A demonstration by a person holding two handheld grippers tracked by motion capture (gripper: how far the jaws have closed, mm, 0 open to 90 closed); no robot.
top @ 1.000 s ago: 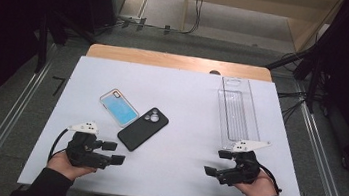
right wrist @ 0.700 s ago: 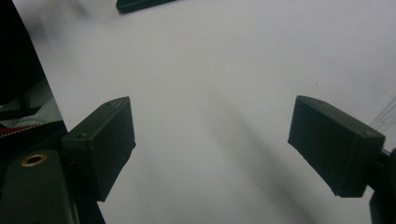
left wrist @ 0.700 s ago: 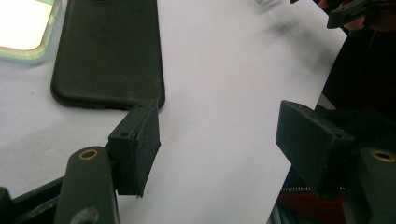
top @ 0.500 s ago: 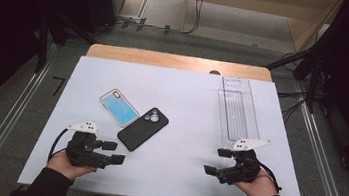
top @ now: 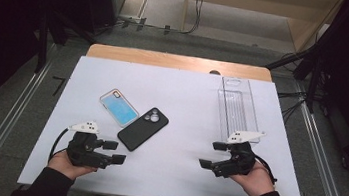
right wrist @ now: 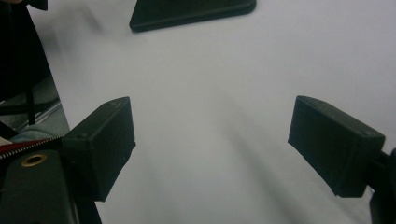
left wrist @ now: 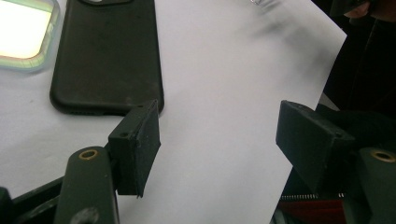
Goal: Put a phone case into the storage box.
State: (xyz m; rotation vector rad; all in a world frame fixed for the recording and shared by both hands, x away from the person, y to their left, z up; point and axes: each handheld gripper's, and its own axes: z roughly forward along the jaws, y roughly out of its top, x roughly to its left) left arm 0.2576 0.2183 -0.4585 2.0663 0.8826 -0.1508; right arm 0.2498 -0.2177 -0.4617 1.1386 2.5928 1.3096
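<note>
Reaching for the black phone (top: 142, 129), I find it just ahead of my left gripper (top: 116, 152), long axis slanting away, both grippers' jaws wide, empty.

txt: none legible | labels: none | brands: none | nums: none

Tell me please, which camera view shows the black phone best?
The high view: the black phone lies whole on the white table, beside the blue phone case. The left gripper view gives only its near part; the right gripper view shows one end at the top.
</note>
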